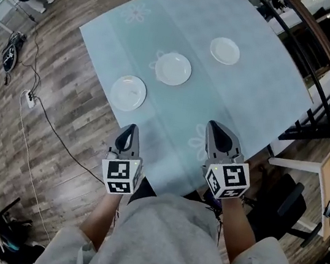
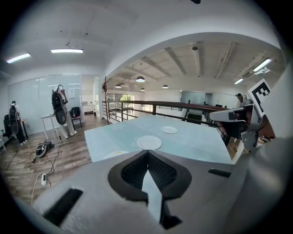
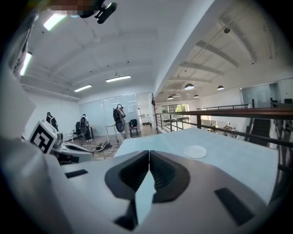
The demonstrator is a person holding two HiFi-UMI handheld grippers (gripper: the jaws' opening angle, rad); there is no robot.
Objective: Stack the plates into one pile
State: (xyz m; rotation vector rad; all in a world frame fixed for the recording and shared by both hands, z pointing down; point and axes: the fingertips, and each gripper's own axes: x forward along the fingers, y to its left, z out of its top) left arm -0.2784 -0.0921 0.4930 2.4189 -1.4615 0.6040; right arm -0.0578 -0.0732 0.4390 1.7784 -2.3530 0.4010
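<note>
Both left gripper (image 1: 131, 128) and right gripper (image 1: 214, 126) sit closed, empty.

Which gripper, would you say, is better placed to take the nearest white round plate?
Probably the left gripper: the nearest white round plate lies just ahead of it; the right gripper stands further aside.

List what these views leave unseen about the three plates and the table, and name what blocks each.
- Left gripper view: the nearest plate shows only a sliver; the left gripper body covers the rest.
- Right gripper view: one plate shows; the other two are unseen, probably behind the right gripper body.
- Head view: the near edge of the table is hidden by the person's torso and both grippers.
</note>
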